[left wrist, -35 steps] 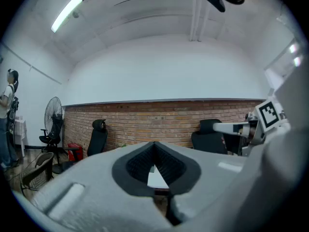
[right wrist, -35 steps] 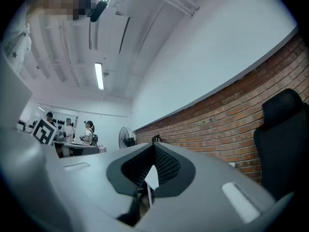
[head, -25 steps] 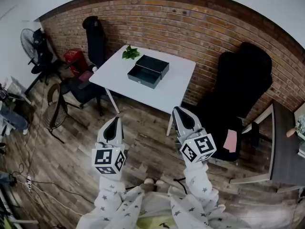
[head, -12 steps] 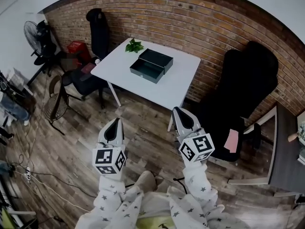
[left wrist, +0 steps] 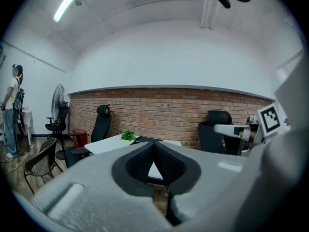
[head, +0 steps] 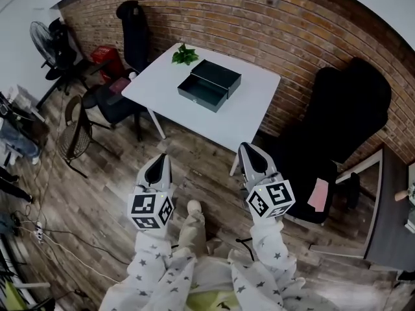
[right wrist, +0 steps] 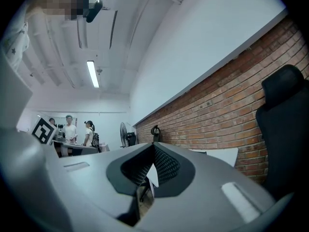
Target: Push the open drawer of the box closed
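Note:
A dark box [head: 220, 76] sits on the white table [head: 253, 112] across the room, its open drawer [head: 201, 94] pulled out toward me. Both grippers hover over the wooden floor well short of the table. My left gripper [head: 159, 159] is shut with nothing between its pads. My right gripper [head: 246, 149] is also shut and empty. In the left gripper view the closed tips [left wrist: 153, 144] point toward the table [left wrist: 108, 142] with the box [left wrist: 146, 139] on it. The right gripper view shows its own tips [right wrist: 153, 146] meeting and a corner of the table [right wrist: 221, 155].
A small green plant [head: 185, 55] stands on the table behind the box. Black office chairs [head: 347, 118] [head: 134, 34] flank the table against the brick wall. At the left are a wire chair [head: 76, 137], a fan [head: 44, 37] and floor cables. People [right wrist: 71, 128] stand far off.
The table and box have come lower and nearer in the head view as I step forward; a foot now shows between the grippers. Both grippers stay shut.

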